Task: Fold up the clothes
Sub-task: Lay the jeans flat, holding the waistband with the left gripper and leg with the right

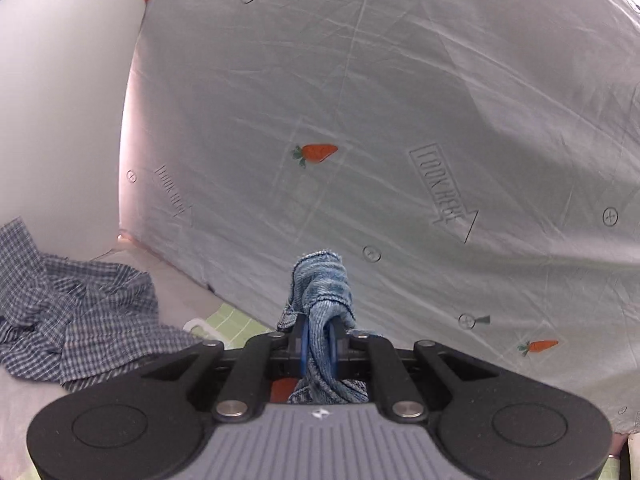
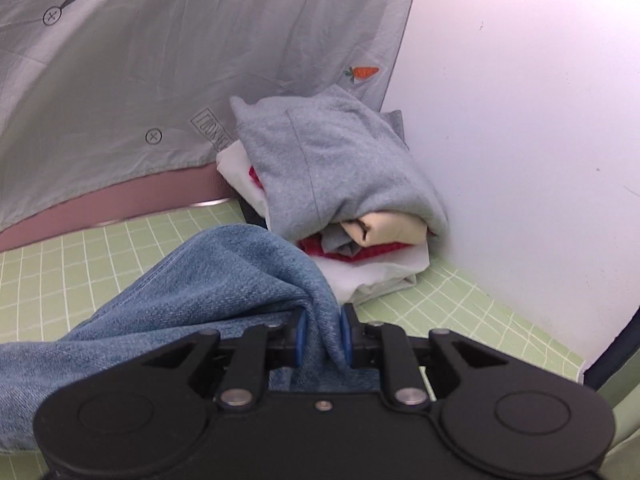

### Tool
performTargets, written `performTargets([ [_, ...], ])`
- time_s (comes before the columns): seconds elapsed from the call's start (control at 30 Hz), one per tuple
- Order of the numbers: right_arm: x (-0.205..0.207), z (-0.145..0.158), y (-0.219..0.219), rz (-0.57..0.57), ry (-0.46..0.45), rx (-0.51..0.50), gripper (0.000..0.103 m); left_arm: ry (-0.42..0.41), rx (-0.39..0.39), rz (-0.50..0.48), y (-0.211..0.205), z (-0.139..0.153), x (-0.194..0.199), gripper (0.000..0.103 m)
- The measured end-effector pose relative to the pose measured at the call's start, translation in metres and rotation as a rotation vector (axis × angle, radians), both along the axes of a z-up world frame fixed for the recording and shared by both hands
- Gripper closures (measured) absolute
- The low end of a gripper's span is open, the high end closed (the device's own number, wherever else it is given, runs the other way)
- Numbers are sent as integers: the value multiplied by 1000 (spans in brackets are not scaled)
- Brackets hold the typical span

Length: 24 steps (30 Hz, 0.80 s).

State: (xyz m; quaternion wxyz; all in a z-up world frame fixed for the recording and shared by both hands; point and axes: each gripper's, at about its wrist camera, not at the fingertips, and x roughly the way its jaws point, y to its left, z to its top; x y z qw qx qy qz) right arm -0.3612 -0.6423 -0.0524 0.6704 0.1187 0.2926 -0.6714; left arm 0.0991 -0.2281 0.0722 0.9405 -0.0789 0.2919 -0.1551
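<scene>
Denim garment (image 2: 224, 280) is clamped in both tools (image 1: 319, 340) (image 2: 323, 338); backdrop sheet (image 1: 360, 100) reads "LOOK HERE".

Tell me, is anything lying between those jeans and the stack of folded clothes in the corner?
Nothing visible does. The right gripper is shut on the jeans, and only bare green grid mat shows between them and the folded pile just ahead.

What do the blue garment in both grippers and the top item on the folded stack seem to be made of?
Blue garment: likely denim, with a faded wash, twill weave and stitched hem. Top item on the folded stack: probably heathered grey jersey or fleece knit, matte, with soft rounded folds.
</scene>
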Motion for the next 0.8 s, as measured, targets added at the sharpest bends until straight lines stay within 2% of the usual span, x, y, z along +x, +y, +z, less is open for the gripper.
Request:
performTargets([
  [0.2, -13, -43, 27, 7, 17, 135, 85, 185, 87, 108, 49, -60, -30, 94],
  [0.27, -15, -55, 41, 10, 37, 159, 85, 214, 85, 129, 63, -69, -39, 94],
  [0.43, -28, -58, 57, 8, 21, 183, 86, 285, 81, 180, 98, -90, -61, 94],
  [0.8, -38, -53, 86, 51, 41, 186, 86, 376, 79, 252, 152, -120, -95, 94],
])
